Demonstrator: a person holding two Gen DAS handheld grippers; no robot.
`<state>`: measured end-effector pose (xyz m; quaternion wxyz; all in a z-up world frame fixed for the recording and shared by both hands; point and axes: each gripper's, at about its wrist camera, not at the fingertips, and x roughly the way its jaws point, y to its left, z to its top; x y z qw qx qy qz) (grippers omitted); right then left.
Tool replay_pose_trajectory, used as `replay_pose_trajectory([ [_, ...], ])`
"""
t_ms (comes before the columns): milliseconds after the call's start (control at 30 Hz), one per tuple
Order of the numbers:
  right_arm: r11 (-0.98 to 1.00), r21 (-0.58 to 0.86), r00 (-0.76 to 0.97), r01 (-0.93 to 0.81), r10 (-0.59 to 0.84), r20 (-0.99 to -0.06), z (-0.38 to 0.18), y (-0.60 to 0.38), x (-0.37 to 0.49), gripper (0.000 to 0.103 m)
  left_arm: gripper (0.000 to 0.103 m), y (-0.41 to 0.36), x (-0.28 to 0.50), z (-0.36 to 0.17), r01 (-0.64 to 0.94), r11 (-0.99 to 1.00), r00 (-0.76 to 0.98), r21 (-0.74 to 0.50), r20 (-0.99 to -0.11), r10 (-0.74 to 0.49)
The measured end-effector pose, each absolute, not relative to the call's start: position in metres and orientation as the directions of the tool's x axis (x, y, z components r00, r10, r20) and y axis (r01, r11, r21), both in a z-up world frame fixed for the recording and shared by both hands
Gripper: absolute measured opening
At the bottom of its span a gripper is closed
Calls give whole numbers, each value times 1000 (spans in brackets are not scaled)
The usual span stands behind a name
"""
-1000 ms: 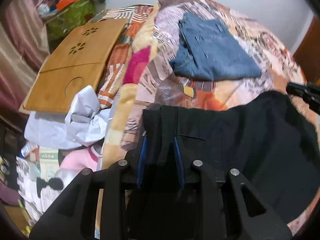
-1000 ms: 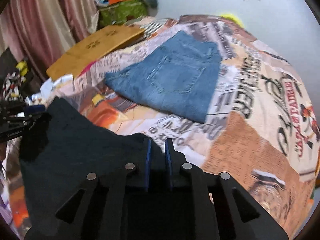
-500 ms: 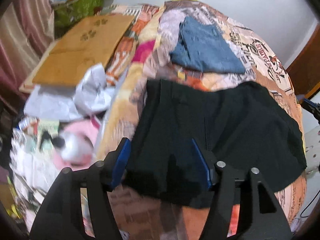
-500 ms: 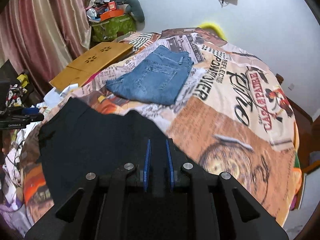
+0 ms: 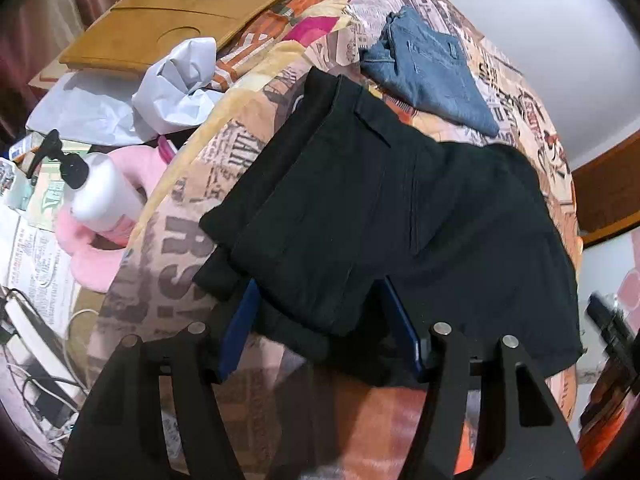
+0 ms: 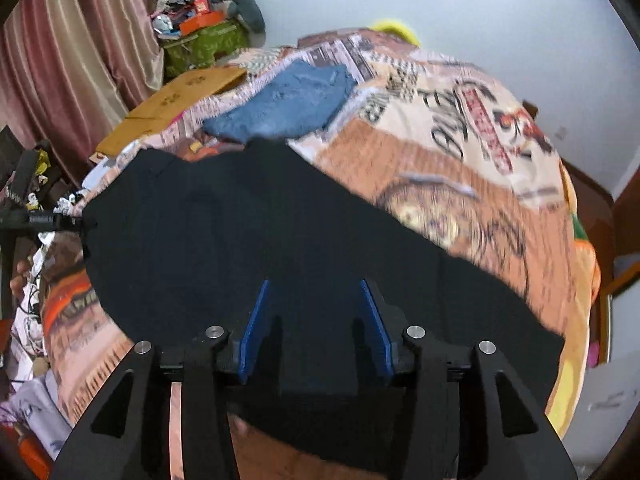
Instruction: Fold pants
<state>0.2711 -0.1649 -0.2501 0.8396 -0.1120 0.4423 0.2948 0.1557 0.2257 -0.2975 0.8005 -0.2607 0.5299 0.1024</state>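
Black pants (image 5: 380,208) lie folded over on the patterned bedspread (image 5: 192,208); they also fill the middle of the right wrist view (image 6: 248,240). My left gripper (image 5: 320,312) is open, its blue pads either side of the pants' near left edge, holding nothing. My right gripper (image 6: 316,312) is open above the near right edge of the pants, holding nothing. The left gripper shows at the left edge of the right wrist view (image 6: 40,220), and the right gripper at the right edge of the left wrist view (image 5: 608,320).
Folded blue jeans (image 5: 432,68) lie further back on the bed, also in the right wrist view (image 6: 288,104). A wooden lap tray (image 5: 176,20), crumpled white paper (image 5: 176,84), a pump bottle (image 5: 96,192) and pink items lie off the bed's left side. A curtain (image 6: 72,60) hangs at left.
Both grippers opened and let go of the black pants, which now lie on the bed. Both grippers pulled back toward the near edge.
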Motion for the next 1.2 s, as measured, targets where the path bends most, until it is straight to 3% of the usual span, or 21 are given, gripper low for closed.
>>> replay_pose_trajectory([
  [67, 806, 80, 420, -587, 387, -821, -259, -168, 267, 42, 57, 230, 156, -302, -465, 827, 418, -316, -902, -110],
  [100, 807, 85, 410, -584, 384, -827, -264, -170, 265, 42, 43, 231, 156, -303, -478, 822, 419, -310, -903, -97],
  [200, 814, 106, 406, -571, 392, -826, -275, -176, 259, 44, 17, 230, 157, -301, -497, 838, 394, -224, -919, -12],
  [367, 827, 176, 386, -534, 423, -819, -278, -184, 262, 48, 15, 227, 148, -287, -482, 857, 428, -182, -902, 50],
  [567, 823, 172, 391, -542, 428, -815, -279, -183, 258, 48, 15, 222, 136, -269, -470, 871, 456, -145, -885, 99],
  [767, 826, 172, 384, -537, 421, -822, -278, -183, 260, 48, 20, 218, 137, -303, -455, 882, 380, -119, -922, 72],
  [933, 822, 143, 389, -552, 405, -827, -266, -180, 259, 48, 24, 205, 140, -281, -405, 914, 376, -9, -913, 158],
  [1033, 813, 159, 401, -561, 434, -807, -253, -175, 260, 48, 26, 195, 144, -259, -363, 932, 426, -17, -892, 150],
  [1167, 792, 174, 406, -585, 472, -783, -240, -157, 264, 48, 54, 176, 160, -234, -283, 953, 510, -108, -859, 54],
  [1200, 783, 178, 400, -596, 482, -780, -238, -149, 266, 48, 57, 170, 165, -232, -262, 957, 525, -122, -850, 36],
])
